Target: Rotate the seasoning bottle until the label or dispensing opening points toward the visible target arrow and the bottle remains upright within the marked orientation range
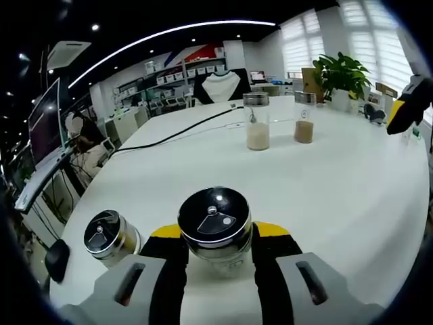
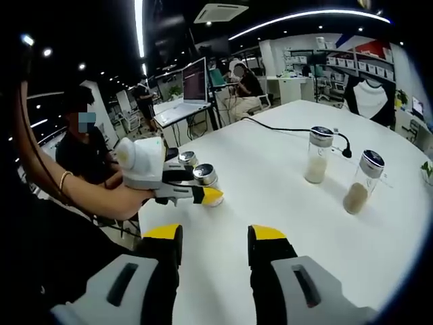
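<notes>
Low in the left gripper view, the left gripper (image 1: pixel 215 254) clamps the bottle (image 1: pixel 215 229); a second jar (image 1: pixel 109 235) stands just left. The right gripper (image 2: pixel 215 252) hangs open, empty. A twist with loose grip could tip the bottle or knock its neighbour.

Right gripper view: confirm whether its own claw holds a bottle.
No, the right claw stands open over bare white table, nothing between its jaws.

Two jars stand near the table's (image 1: pixel 352 196) far edge: one (image 1: pixel 257 122) of white powder, one (image 1: pixel 304 117) of brown. A black cable (image 1: pixel 177 133) crosses toward them. A potted plant (image 1: pixel 342 78) sits at the far corner, a monitor (image 2: pixel 194 81) beyond.
</notes>
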The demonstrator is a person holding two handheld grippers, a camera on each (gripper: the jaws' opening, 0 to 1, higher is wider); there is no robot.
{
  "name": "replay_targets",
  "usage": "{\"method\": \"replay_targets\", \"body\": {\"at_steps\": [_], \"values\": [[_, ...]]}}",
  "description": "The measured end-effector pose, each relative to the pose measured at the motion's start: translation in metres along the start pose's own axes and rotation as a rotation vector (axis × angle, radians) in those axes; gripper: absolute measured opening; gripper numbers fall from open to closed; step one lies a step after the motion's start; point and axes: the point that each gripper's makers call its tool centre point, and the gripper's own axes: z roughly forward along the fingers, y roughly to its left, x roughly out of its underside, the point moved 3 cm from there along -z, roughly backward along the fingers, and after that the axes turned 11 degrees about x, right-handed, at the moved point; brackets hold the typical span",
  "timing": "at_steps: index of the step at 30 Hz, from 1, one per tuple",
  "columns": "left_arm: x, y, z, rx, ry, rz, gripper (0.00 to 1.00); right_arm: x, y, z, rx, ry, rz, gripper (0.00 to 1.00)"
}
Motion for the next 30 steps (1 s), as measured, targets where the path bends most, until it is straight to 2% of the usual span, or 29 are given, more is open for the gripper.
{"method": "replay_targets", "body": {"at_steps": [8,10,12,14,19,30], "values": [[0.001,-0.002,0.0,0.008,-0.001,0.004,0.39,-0.001,-0.003,0.0,0.033,-0.003,-0.004,0.39],[-0.001,-0.005,0.002,0.051,0.003,0.024,0.39,0.0,-0.004,0.0,0.042,-0.004,0.003,0.39],[-0.001,-0.007,0.002,0.066,0.024,0.014,0.39,0.001,-0.004,0.0,0.047,-0.005,0.007,0.39],[0.0,-0.006,0.001,0.067,0.047,0.01,0.39,0.003,-0.003,0.0,0.048,0.0,0.011,0.4],[0.002,-0.008,-0.002,0.058,0.051,-0.019,0.39,0.004,-0.002,0.0,0.055,-0.001,0.019,0.4],[-0.002,-0.01,-0.01,0.063,0.042,0.016,0.43,0.006,-0.001,-0.004,0.067,-0.004,0.035,0.4]]}}
